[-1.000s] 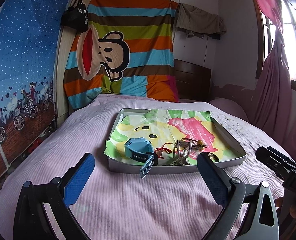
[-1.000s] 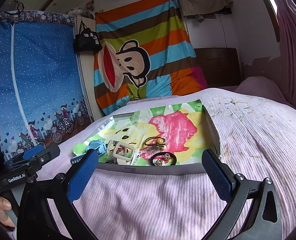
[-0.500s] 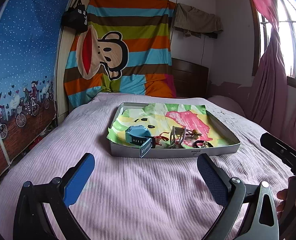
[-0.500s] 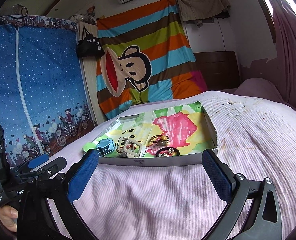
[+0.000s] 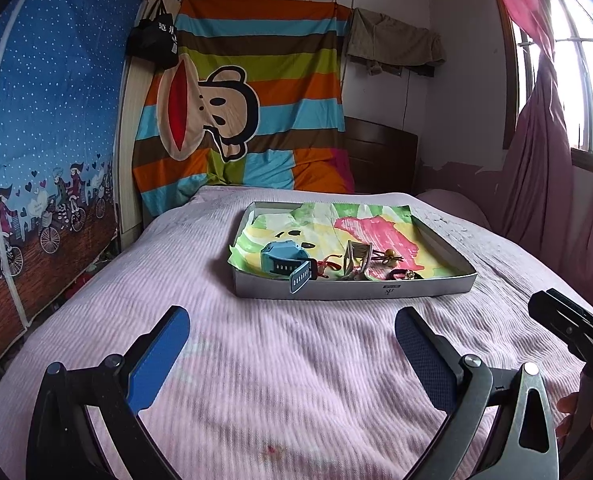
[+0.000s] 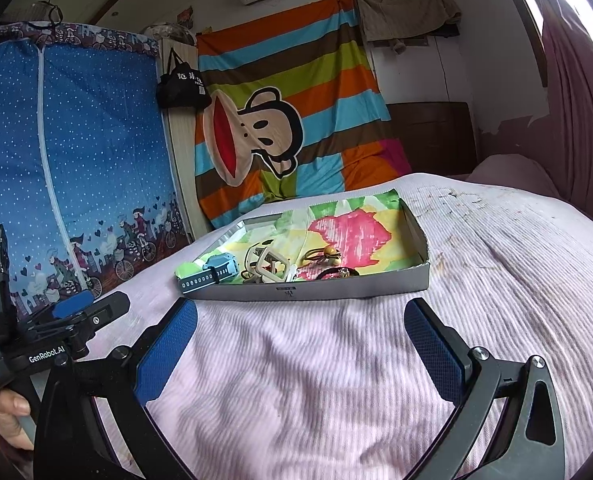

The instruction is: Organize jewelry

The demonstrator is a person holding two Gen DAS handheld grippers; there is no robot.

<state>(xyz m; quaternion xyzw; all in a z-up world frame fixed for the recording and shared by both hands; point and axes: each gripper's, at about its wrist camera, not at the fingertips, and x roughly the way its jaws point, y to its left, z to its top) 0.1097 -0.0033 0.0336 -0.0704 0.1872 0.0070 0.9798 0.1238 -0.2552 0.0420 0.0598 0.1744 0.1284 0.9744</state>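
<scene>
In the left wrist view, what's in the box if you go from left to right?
Blue watch → red string charm → beige watch → hair tie with a yellow bead, all in the gray box.

A tray [image 5: 352,293] sits on the bed [image 5: 256,360], ahead of both claws. In it, the watch [image 5: 286,264] lies at the left, the buckle [image 5: 356,258] beside it, hair ties [image 5: 404,275] at the right.

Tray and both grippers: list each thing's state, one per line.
Left gripper: open, empty, above the bedspread.
Right gripper: open, empty.
Tray: lidless, flat on the bed.
Blue watch: inside tray, strap hanging over the front wall.
Beige watch: inside tray, tilted.
</scene>
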